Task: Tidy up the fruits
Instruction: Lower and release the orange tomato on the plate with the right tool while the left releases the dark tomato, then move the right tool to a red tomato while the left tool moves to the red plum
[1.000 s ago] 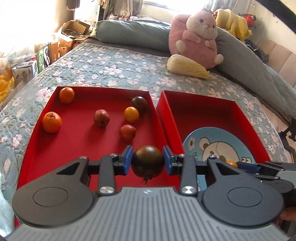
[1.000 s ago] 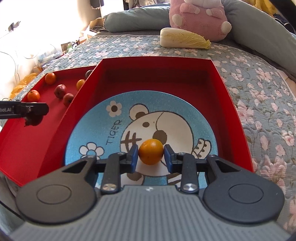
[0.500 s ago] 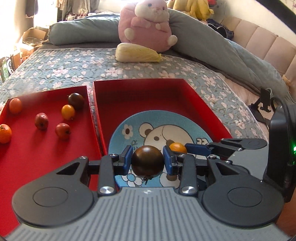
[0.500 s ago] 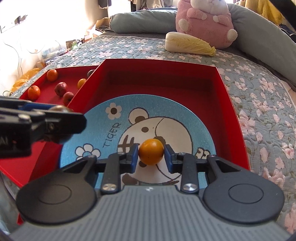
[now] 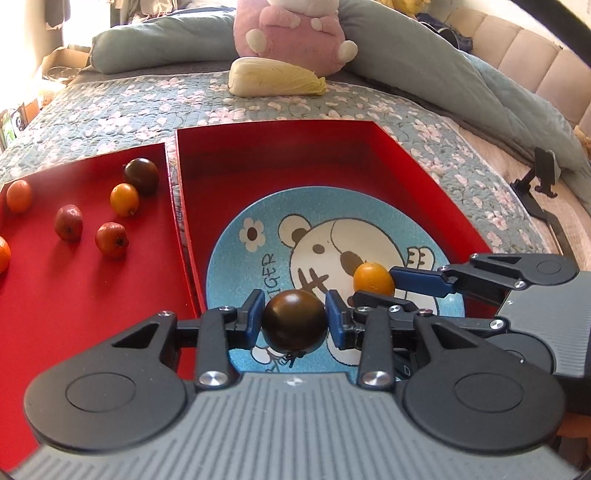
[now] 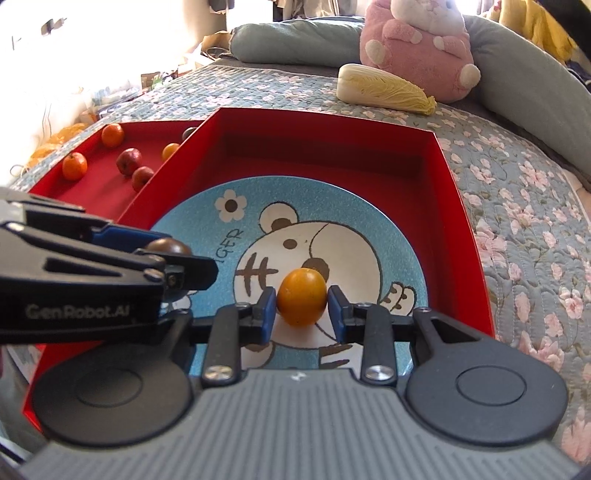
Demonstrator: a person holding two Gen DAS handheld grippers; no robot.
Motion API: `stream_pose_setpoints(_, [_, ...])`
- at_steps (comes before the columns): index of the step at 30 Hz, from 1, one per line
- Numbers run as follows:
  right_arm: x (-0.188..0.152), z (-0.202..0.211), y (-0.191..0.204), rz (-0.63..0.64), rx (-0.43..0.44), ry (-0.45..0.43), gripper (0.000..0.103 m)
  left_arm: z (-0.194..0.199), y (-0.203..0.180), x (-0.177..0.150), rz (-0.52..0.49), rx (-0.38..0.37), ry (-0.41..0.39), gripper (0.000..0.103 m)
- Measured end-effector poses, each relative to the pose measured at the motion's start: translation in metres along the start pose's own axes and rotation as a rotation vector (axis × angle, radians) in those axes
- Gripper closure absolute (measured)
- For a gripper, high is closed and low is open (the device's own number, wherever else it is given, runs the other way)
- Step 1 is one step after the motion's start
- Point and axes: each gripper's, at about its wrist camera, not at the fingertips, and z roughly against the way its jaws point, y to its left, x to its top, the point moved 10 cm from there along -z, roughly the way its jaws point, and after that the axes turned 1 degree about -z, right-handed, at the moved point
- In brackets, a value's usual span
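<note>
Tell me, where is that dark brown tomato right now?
The dark tomato is clamped in the left gripper, low in the left wrist view, over the blue tiger plate, beside the orange fruit.

**Bed with two red trays**

A bed (image 5: 122, 107) covered in a grey-blue floral quilted bedspread (image 6: 524, 192) carries everything. Two red trays lie on it side by side, touching or nearly so: the left tray (image 5: 44, 295) and the deeper right tray (image 5: 280, 147). Beyond them a napa cabbage (image 5: 275, 77) lies on the quilt, just before a pink plush toy (image 5: 295, 31) and a long grey-blue bolster pillow (image 6: 291, 42).
</note>
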Motion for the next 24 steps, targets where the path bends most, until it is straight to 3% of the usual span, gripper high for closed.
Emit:
stream_pose_setpoints(3, [-0.002,0.002,0.0,0.021,-0.01,-0.001,0.068,0.0,-0.001,-0.001,0.0,0.0,-0.002,0.061])
stream_pose_setpoints(8, [-0.004,0.005,-0.005,0.018,-0.031,0.006,0.054,0.002,-0.002,-0.003,-0.006,-0.011,0.001,0.06])
stream_pose_setpoints(11, [-0.004,0.009,-0.006,0.023,-0.03,-0.007,0.053,0.005,-0.003,-0.002,-0.012,-0.011,-0.014,0.051])
stream_pose_setpoints(13, [-0.004,0.011,-0.008,0.016,-0.031,-0.01,0.053,0.007,-0.003,0.0,-0.011,-0.011,-0.022,0.04])
stream_pose_setpoints(19, [-0.004,0.019,-0.012,0.008,-0.041,-0.019,0.052,0.015,-0.004,0.001,-0.004,-0.017,-0.041,0.027])
stream_pose_setpoints(24, [-0.002,0.025,-0.016,-0.011,-0.051,-0.03,0.052,0.026,-0.003,0.003,0.009,-0.032,-0.063,0.025])
